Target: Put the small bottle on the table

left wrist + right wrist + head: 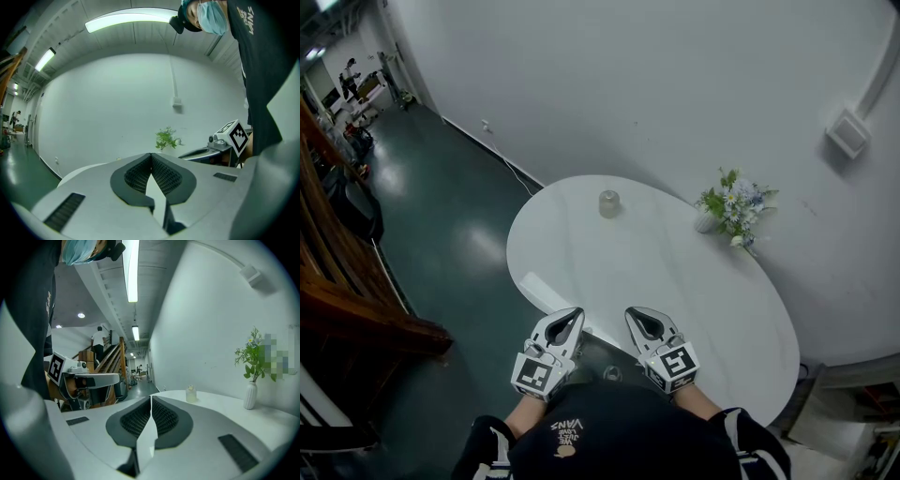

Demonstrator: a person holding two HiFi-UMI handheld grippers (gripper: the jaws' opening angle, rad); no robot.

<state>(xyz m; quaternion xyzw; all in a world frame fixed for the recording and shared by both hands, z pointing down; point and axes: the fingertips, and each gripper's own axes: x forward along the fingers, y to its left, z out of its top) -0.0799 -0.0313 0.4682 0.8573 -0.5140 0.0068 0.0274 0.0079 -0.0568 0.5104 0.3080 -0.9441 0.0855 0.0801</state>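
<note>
The white wall [675, 84] and the dark green floor [459, 225] take most of the head view. Against the wall stands a white oval desk [675, 300]. At its near edge the person holds both tools side by side, a little apart, over the rim of the desk. The left hand-held gripper [571, 316] has its jaws closed together with nothing between them, as its own view shows [151, 155]. The right hand-held gripper [637, 316] is closed and empty in the same way [151, 397]. At the far right of the desk, near the wall, stands a white vase of flowers [731, 208]. The small bottle [609, 202] stands upright on the far side of the desk, well apart from both tools and from the vase.
</note>
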